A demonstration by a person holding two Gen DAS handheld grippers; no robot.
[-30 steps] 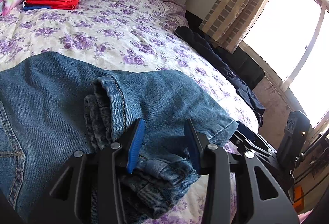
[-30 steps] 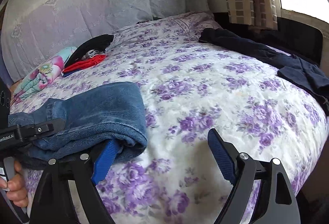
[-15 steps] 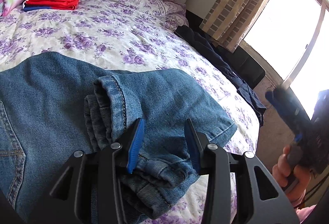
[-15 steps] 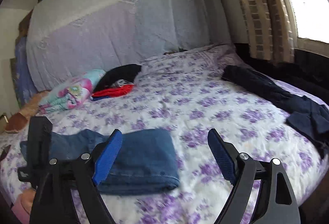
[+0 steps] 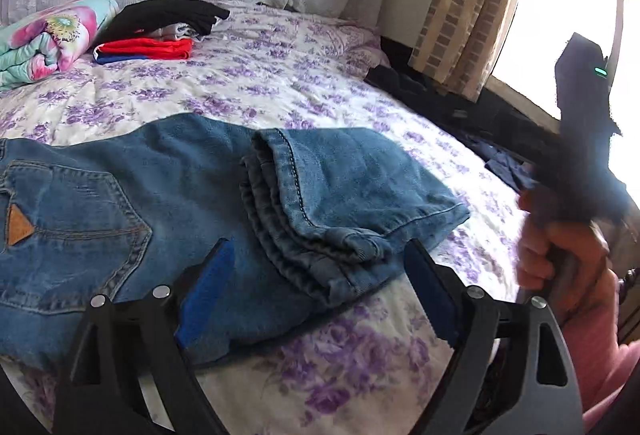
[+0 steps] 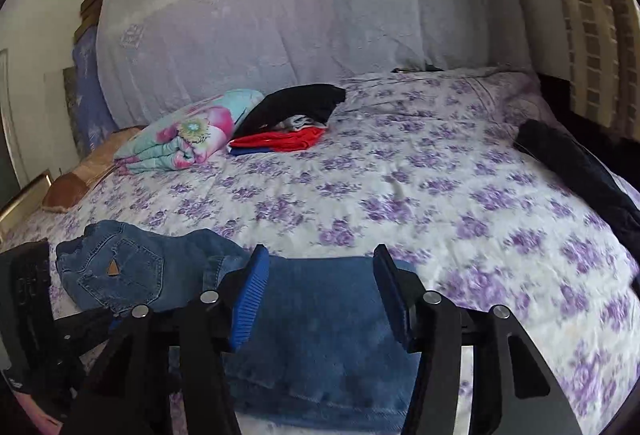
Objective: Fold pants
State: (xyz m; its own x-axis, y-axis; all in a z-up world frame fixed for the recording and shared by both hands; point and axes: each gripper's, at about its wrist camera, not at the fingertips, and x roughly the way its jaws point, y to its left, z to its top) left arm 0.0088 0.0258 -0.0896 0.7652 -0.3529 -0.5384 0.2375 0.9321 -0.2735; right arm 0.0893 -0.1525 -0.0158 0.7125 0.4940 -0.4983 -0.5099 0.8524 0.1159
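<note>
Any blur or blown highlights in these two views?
Left wrist: window blown out white, the hand holding the other gripper smeared, jeans sharp. Right wrist: bedspread motion-blurred at right, no clipping; both views bowed by fisheye.

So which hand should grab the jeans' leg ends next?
Probably left. The left gripper, jaws opening with nothing pinched, sits right at the jeans and their bunched hems. The right gripper, jaws closing on nothing, hovers above the smooth folded part.

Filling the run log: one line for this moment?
jeans: folded on bed | left hand-held gripper: opening, empty | right hand-held gripper: closing, empty
</note>
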